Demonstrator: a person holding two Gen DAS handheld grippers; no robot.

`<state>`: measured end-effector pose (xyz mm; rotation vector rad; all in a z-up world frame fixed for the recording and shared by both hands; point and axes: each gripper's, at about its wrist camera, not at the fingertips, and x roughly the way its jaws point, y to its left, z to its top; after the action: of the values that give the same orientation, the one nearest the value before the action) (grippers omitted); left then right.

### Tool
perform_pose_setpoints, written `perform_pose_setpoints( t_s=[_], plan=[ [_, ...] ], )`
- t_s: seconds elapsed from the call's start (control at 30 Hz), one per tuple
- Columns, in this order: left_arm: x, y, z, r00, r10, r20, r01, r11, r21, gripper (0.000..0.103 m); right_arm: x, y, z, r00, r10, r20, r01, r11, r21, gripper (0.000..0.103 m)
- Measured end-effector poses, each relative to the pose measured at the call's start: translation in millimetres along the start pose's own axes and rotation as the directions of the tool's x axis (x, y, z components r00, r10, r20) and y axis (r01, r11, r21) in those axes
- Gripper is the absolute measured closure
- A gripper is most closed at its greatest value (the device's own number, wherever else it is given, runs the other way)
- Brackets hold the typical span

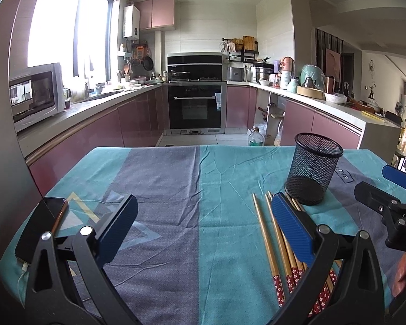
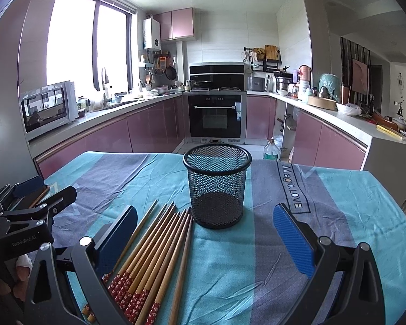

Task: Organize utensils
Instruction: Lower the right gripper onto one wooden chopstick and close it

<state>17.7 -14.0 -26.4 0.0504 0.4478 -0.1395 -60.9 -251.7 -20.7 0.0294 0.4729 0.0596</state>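
Observation:
Several wooden chopsticks (image 2: 154,252) with red patterned ends lie side by side on the teal and grey tablecloth (image 2: 270,243), in front of an empty black mesh cup (image 2: 216,187). My right gripper (image 2: 205,238) is open and empty above the cloth, its left finger over the chopsticks. My left gripper (image 1: 203,224) is open and empty further left; its right finger covers part of the chopsticks (image 1: 268,238). The mesh cup (image 1: 312,168) stands just behind them. Each gripper shows at the edge of the other's view.
A black phone (image 1: 39,227) with a charging cable lies at the table's left edge. Beyond the table are kitchen counters, a microwave (image 1: 36,94), an oven (image 1: 195,105) and a plastic bottle (image 1: 255,136) on the floor.

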Motion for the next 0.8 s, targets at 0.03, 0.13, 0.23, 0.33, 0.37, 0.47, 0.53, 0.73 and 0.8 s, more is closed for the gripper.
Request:
perform_pose_setpoints(
  t_s=[0.03,0.13,0.23,0.33,0.37,0.47,0.53,0.73,0.8],
  plan=[
    [1.6,-0.5,-0.5,1.000,-0.002,-0.007,0.002,1.000,0.002,0.007,0.4,-0.1,-0.7,1.000,-0.001,-0.002,0.001,1.000,-0.001,0.006],
    [7.1,-2.6,-1.6,1.000,-0.007,-0.024,0.008,1.000,0.014,0.009,2.1,-0.2,-3.0,1.000,0.006,-0.012,-0.006,1.000,0.000,0.006],
    [9.8,-3.6,-3.1,0.999,-0.018,-0.042,0.019,1.000,0.019,0.011,3.2,-0.9,-4.8,0.999,0.024,-0.036,-0.024,1.000,0.005,0.006],
    [14.4,-4.5,-4.2,0.998,-0.025,-0.061,0.027,0.999,0.029,0.013,8.3,-0.1,-7.4,0.997,0.031,-0.069,-0.032,0.999,-0.016,0.006],
    [15.3,-4.6,-4.7,0.997,-0.029,-0.066,0.031,0.999,0.030,0.014,10.3,-0.5,-8.5,0.996,0.029,-0.081,-0.031,0.999,-0.022,0.006],
    [20.0,-5.6,-7.1,0.996,-0.032,-0.085,0.036,0.999,0.040,0.017,18.4,-1.4,-12.8,0.990,0.035,-0.135,-0.039,0.999,-0.027,0.012],
    [24.4,-7.1,-8.2,0.993,-0.048,-0.110,0.053,0.997,0.048,0.021,25.7,-1.7,-15.2,0.983,0.040,-0.178,-0.046,0.999,-0.028,0.018],
    [38.7,-18.0,-13.3,0.981,-0.081,-0.176,0.098,0.991,0.088,0.028,45.7,-9.3,-26.0,0.952,0.069,-0.299,-0.074,0.997,-0.006,0.041],
    [44.0,-20.9,-14.2,0.975,-0.100,-0.200,0.120,0.988,0.095,0.030,51.1,-9.1,-28.5,0.942,0.075,-0.328,-0.082,0.997,-0.008,0.047]
  ],
)
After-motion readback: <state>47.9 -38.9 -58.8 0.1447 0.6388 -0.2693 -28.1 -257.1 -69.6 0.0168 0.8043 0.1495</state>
